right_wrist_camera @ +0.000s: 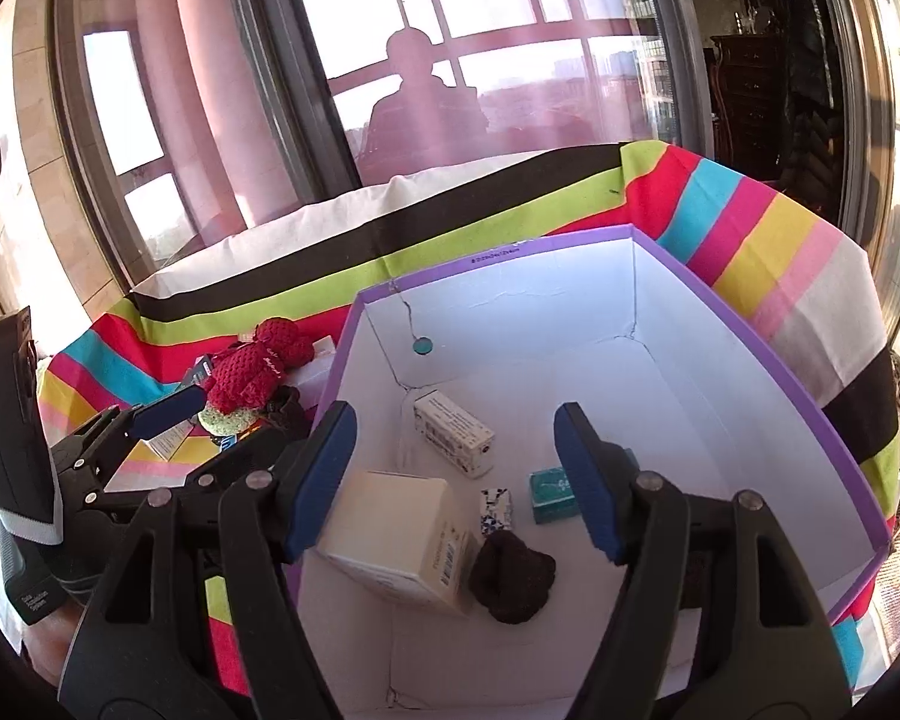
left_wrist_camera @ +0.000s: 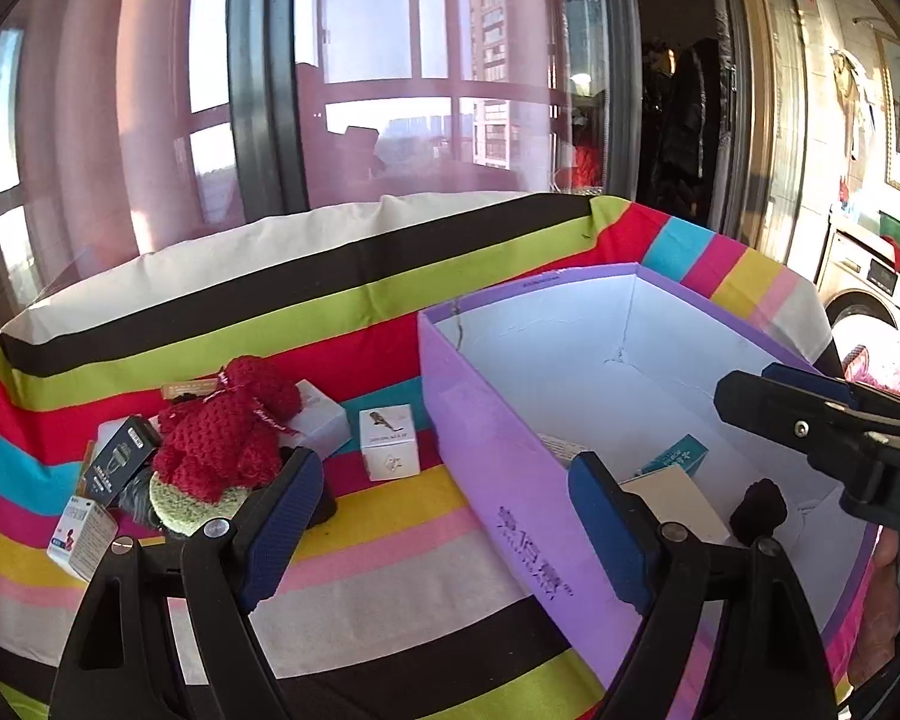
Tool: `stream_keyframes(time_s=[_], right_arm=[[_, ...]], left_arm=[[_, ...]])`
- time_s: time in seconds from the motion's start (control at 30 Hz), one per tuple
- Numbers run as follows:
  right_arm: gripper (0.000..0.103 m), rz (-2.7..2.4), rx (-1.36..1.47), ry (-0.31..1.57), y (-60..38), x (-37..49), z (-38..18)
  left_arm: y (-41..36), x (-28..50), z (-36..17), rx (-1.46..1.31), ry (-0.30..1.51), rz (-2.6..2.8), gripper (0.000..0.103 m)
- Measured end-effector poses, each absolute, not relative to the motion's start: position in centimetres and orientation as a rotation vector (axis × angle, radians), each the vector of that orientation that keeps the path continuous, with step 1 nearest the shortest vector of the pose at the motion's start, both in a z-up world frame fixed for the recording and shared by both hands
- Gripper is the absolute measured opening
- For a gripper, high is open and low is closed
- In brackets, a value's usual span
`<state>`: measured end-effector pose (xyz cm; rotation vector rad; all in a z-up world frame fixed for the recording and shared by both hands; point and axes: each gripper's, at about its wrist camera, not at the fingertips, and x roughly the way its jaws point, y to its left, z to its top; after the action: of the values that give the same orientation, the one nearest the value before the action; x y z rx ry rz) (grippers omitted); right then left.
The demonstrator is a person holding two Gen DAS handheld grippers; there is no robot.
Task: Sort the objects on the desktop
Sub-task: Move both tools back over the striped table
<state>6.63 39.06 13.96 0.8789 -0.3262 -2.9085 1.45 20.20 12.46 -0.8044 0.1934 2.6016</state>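
My left gripper hangs with its jaws spread wide and nothing between them, one blue pad on either side of the near purple wall of the box. My right gripper hovers over the open box, jaws also spread wide and holding nothing.

Inside the box, seen from my right wrist, a cream carton lies at about 7 o'clock, with a dark knitted lump touching its right end. A small blue-and-white patterned box stands just above the lump, a teal box lies at 3 o'clock partly behind my right pad, and a long white box rests near 12 o'clock.

Outside the box, on the striped cloth, at 9 to 10 o'clock from my left wrist, a red crocheted toy sits on a pile of small boxes: a black box, a white-and-blue box and a pale box behind it. A white cube box stands alone between that pile and the purple box.
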Motion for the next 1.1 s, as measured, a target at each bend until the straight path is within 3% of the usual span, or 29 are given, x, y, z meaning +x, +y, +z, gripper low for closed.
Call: stream_keyframes(time_s=[0.37, 0.7, 1.1], right_arm=[[0.072, -2.800, 0.866, -0.189, 31.0, 5.6, 14.6], [0.081, -2.697, 0.930, -0.101, 23.8, 2.8, 12.9], [0.084, -2.594, 1.156, -0.396, 20.0, -6.4, 11.5]], left_arm=[[5.2, -0.7, 11.5, -0.843, 0.023, 2.846, 0.085], [-4.4, -5.0, 6.9, -1.034, -0.099, 2.909, 0.085], [-7.0, -8.3, 3.2, -1.196, -0.186, 2.891, 0.084]])
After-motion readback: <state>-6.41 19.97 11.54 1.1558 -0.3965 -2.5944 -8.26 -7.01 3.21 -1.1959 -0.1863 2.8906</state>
